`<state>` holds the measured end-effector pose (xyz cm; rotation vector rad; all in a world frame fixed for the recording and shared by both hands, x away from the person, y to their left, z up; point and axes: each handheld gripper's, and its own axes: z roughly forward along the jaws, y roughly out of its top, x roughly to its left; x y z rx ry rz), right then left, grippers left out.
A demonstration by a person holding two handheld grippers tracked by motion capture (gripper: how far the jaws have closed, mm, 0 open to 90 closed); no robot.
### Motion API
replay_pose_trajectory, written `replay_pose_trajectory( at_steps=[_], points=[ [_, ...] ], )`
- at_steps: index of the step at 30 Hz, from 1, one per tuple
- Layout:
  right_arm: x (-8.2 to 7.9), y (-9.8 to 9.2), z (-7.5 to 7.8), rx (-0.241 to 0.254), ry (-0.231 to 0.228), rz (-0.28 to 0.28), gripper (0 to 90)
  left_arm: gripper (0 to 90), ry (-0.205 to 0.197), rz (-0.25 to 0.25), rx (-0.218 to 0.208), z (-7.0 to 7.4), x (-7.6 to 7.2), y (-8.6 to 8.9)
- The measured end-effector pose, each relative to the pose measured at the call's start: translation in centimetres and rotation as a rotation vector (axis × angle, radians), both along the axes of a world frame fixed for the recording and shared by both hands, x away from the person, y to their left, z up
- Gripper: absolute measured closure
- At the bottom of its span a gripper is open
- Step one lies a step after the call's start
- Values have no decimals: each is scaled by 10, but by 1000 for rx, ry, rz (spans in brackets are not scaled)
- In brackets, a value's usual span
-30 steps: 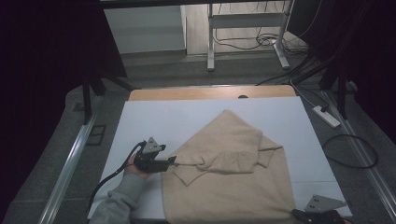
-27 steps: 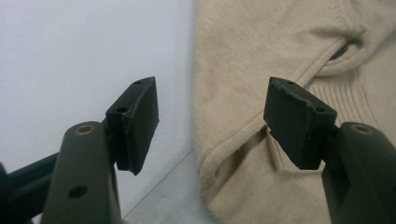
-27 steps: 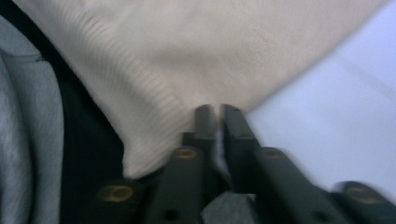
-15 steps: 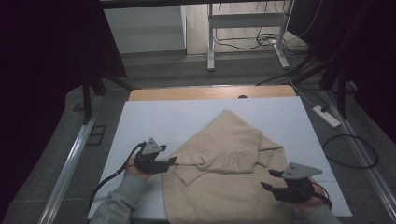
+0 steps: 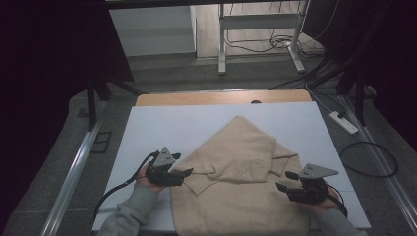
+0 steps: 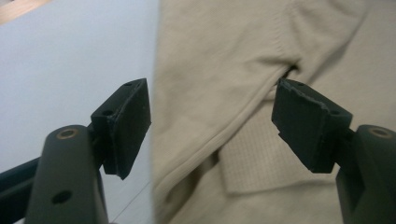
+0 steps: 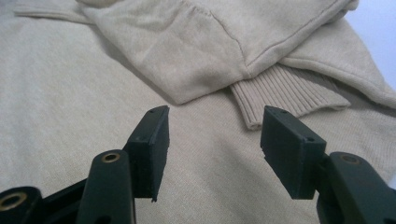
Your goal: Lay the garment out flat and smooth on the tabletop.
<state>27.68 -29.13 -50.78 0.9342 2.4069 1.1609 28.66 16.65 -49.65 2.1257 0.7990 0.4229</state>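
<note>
We are partway through folding the beige sweater (image 5: 241, 182) on the white table (image 5: 172, 123): its sleeves already lie folded across the body, a ribbed cuff (image 7: 285, 93) just ahead of the right gripper (image 5: 290, 181). Both tongs are released and have just been opening, with nothing pinched. The left gripper (image 5: 183, 173) straddles the sweater's near side edge; the right hovers over the body. We judge the body's lengthwise fold remains, and fresh grips come first.

Plain beige sweater (image 5: 236, 167), ribbed cuff (image 7: 285, 93) the same shade. White worktop (image 5: 172, 123), wooden far edge; black hand-held gripper (image 5: 187, 173) pads.
</note>
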Motion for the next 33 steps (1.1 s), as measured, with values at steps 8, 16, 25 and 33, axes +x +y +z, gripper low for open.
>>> replay_pose_trajectory(
  at_steps=[8,16,25,33],
  points=[
    [1,0,-2,-7,19,-15,404,280,-7,-55,15,7,0,-27],
    [3,-2,-2,-6,31,-26,402,274,9,-125,6,7,14,-69],
    [6,-9,-4,-2,48,-54,402,222,24,-213,69,1,31,-127],
    [7,-14,-4,5,50,-72,402,169,49,-285,129,-7,37,-177]
  ],
)
